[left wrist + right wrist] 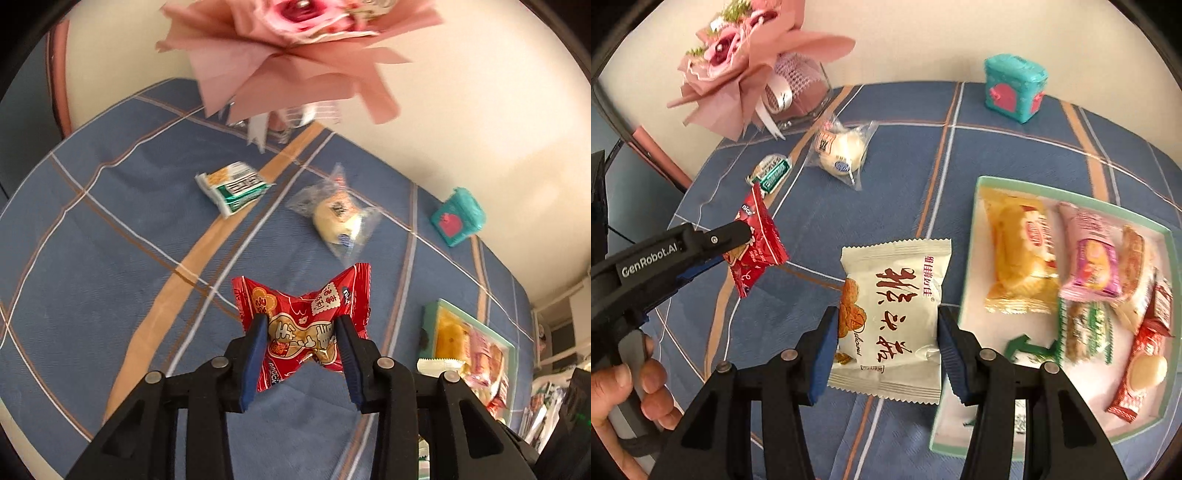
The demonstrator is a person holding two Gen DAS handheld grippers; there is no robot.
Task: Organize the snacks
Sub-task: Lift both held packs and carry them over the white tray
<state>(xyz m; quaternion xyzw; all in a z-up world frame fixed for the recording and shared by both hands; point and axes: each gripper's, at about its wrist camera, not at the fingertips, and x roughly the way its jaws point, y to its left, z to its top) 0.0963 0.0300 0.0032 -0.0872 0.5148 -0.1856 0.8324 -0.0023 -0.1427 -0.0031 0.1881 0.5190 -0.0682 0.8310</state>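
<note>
A: Both loaded? Left gripper [301, 334] is pinching the red snack packet [301, 325] off the cloth.

B: Yep, right gripper [886, 330] clamps the white pastry packet [892, 317], and the tray [975, 236] sits just right of it, so right's nearer.

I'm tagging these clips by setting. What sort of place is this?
Probably a home, at a table against a plain wall: a blue plaid tablecloth, a pink paper bouquet in a glass holder, and a tray of wrapped snacks.
</note>
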